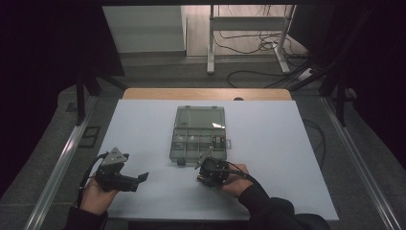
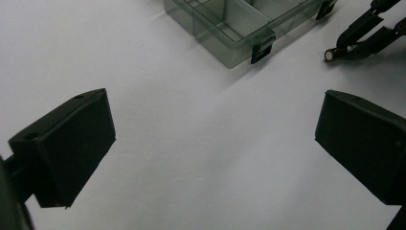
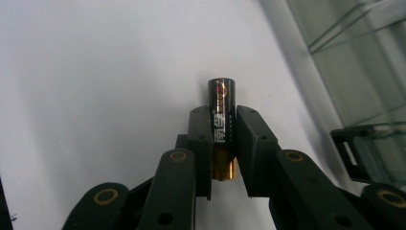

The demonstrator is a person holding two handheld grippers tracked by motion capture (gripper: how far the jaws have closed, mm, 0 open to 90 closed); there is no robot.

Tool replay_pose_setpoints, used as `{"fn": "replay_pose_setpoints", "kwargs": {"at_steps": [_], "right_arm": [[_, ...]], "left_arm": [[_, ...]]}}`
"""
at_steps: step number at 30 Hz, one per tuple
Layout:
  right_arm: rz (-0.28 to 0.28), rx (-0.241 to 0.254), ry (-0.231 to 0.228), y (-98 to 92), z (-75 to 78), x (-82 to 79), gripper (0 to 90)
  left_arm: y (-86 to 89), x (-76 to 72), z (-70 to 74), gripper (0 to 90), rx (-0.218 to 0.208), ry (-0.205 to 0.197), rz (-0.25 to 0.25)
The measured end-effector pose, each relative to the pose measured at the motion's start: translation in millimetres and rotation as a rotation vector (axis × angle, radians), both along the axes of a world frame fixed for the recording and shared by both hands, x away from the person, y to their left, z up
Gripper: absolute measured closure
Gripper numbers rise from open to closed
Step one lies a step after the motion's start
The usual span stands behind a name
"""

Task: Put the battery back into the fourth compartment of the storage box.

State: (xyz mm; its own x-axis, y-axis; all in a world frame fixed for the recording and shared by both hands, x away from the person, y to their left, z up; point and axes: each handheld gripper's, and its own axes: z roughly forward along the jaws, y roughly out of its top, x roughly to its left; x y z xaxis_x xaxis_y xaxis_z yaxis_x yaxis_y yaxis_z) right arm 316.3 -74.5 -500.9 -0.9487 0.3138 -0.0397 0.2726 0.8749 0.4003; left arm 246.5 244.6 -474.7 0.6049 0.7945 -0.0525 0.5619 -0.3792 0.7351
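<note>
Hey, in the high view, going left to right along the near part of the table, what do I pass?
Left gripper, open above the table → right gripper, shut on a battery. The clear compartment box lies farther back.

A white worktop [image 1: 268,143] with a wooden far edge [image 1: 206,94] stands on grey floor [image 1: 158,76]. Metal rails [image 1: 62,163] flank it. Beyond, a lit patch shows a white cabinet [image 1: 143,28], a frame's legs [image 1: 210,52] and loose cables [image 1: 249,45]. Dark curtains [image 1: 43,43] close both sides.
</note>
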Motion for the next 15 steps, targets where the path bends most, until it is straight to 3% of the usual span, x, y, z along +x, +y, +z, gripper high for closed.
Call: {"fn": "replay_pose_setpoints", "kwargs": {"at_steps": [15], "right_arm": [[-0.061, 0.068, -0.003, -7.0, 17.4, 4.5, 76.0]], "left_arm": [[0.0, 0.1, -0.1, 0.4, 0.002, 0.000, 0.000]]}}
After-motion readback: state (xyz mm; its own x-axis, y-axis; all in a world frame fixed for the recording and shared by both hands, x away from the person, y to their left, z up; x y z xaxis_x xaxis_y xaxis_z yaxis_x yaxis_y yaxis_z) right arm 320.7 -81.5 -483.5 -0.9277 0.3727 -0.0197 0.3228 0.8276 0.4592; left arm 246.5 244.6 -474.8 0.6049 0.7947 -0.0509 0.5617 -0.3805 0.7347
